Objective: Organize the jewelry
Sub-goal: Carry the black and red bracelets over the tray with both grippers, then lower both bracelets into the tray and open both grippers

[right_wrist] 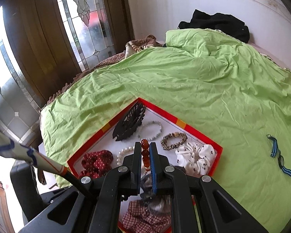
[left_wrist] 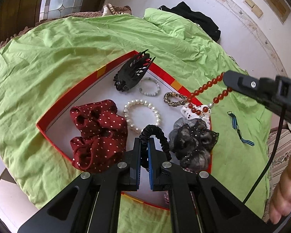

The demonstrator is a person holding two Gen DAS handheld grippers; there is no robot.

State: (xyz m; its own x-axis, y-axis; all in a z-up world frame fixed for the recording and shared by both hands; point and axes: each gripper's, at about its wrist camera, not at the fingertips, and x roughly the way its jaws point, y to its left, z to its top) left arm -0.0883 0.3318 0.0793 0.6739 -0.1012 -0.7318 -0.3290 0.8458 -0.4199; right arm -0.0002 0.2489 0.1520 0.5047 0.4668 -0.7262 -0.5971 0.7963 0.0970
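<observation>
From the left wrist, the left gripper [left_wrist: 144,149] is clamped on a black scrunchie [left_wrist: 156,136] over the nearly full red tray [left_wrist: 114,63]; the striped strap [left_wrist: 240,129] lies outside on the right. From the right wrist, the right gripper [right_wrist: 145,155] pinches an amber bead bracelet [right_wrist: 145,152] above the tray, not yet placed.

The left gripper [left_wrist: 144,145] hides part of the black scrunchie [left_wrist: 158,134], a plaid scrunchie [right_wrist: 145,216] sits half-hidden behind the right gripper [right_wrist: 145,153], and a hand [left_wrist: 287,186] is cut off by the picture's edge.
</observation>
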